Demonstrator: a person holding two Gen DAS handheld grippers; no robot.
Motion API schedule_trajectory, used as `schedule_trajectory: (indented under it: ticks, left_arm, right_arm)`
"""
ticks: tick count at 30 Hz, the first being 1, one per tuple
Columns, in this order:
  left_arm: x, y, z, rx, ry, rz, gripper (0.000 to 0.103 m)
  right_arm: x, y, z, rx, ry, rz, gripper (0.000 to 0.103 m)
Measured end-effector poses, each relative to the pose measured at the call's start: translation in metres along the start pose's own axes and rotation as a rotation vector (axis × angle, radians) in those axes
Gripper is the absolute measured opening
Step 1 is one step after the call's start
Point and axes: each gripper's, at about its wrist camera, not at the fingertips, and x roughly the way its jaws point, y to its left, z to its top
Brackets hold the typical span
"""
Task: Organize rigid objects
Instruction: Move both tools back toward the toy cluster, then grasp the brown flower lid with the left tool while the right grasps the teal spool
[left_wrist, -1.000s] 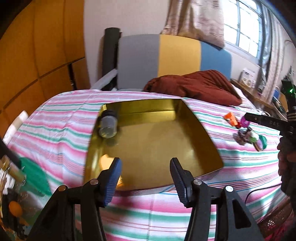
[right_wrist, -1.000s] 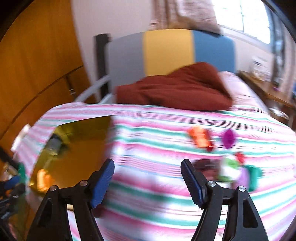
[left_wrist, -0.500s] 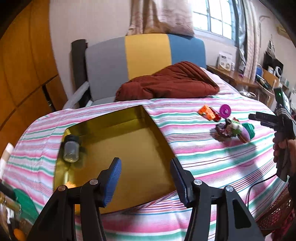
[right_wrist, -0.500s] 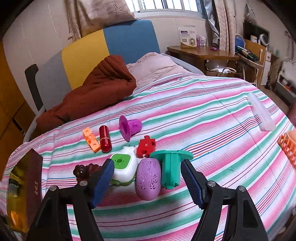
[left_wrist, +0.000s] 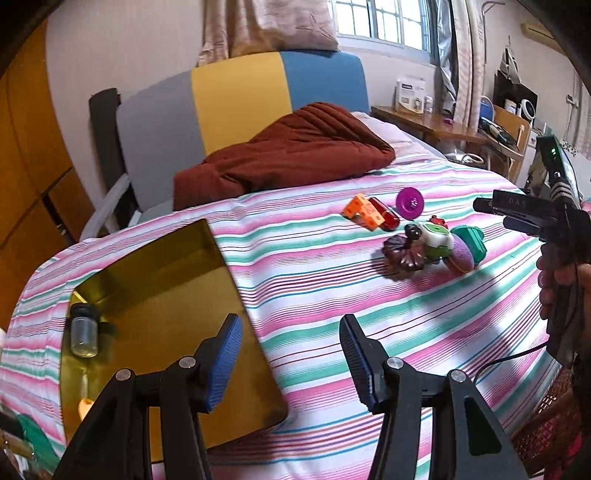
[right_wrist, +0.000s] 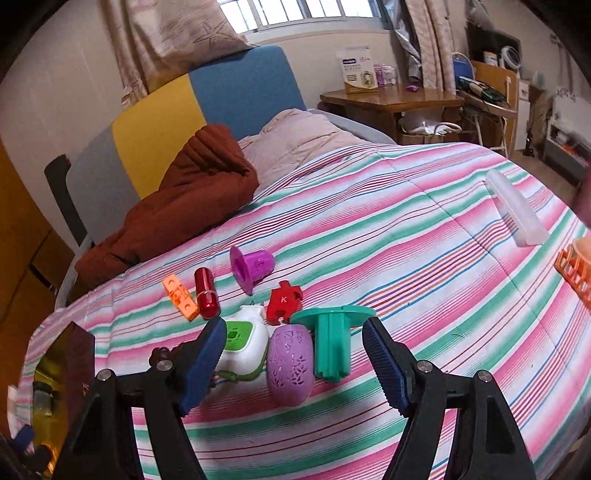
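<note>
The striped bed (right_wrist: 424, 229) carried everything: a gold tray (left_wrist: 155, 310) lay at its left side with a small jar (left_wrist: 84, 332) already inside, and a cluster of small toys sat well apart from it to the right. The right gripper (right_wrist: 293, 363) hung directly over that cluster, jaws spread wide and holding nothing, with the purple egg (right_wrist: 291, 363) and the green spool (right_wrist: 332, 339) lying between and just ahead of them. The spool's long axis ran toward the camera, roughly along the fingers. The left gripper (left_wrist: 291, 360), jaws also spread and empty, sat near the tray's right edge, far from the toys. By that layout, the right hand was the nearer 1 for the pick.
</note>
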Motion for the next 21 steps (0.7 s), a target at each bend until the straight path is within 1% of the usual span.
schedule_trajectory:
  ticks: [6,10,15,17,18,19,20,21]
  left_arm:
    - [0.024,-0.019,0.007,-0.017,0.057,-0.074,0.055]
    - [0.043,-0.032,0.009,-0.039,0.114,-0.133,0.055]
    - [0.062,-0.048,0.017,-0.033,0.14,-0.17,0.055]
    - [0.071,-0.057,0.025,-0.021,0.146,-0.199,0.059]
    - [0.077,-0.062,0.029,-0.013,0.14,-0.212,0.065]
    - [0.082,-0.066,0.032,-0.008,0.147,-0.22,0.07]
    - [0.089,-0.069,0.035,-0.013,0.159,-0.242,0.07]
    - [0.096,-0.072,0.039,-0.027,0.154,-0.252,0.07]
  right_arm:
    - [0.003,-0.014,0.004,0.068,0.017,-0.009,0.078]
    - [0.004,-0.025,0.004,0.13,0.031,0.0,0.078]
    - [0.004,-0.034,0.005,0.178,0.041,0.013,0.078]
    - [0.004,-0.034,0.004,0.182,0.045,0.025,0.078]
    - [0.005,-0.033,0.004,0.181,0.046,0.028,0.078]
    - [0.004,-0.032,0.004,0.178,0.047,0.031,0.078]
    - [0.004,-0.031,0.004,0.175,0.047,0.034,0.078]
    - [0.004,-0.03,0.004,0.17,0.049,0.038,0.078]
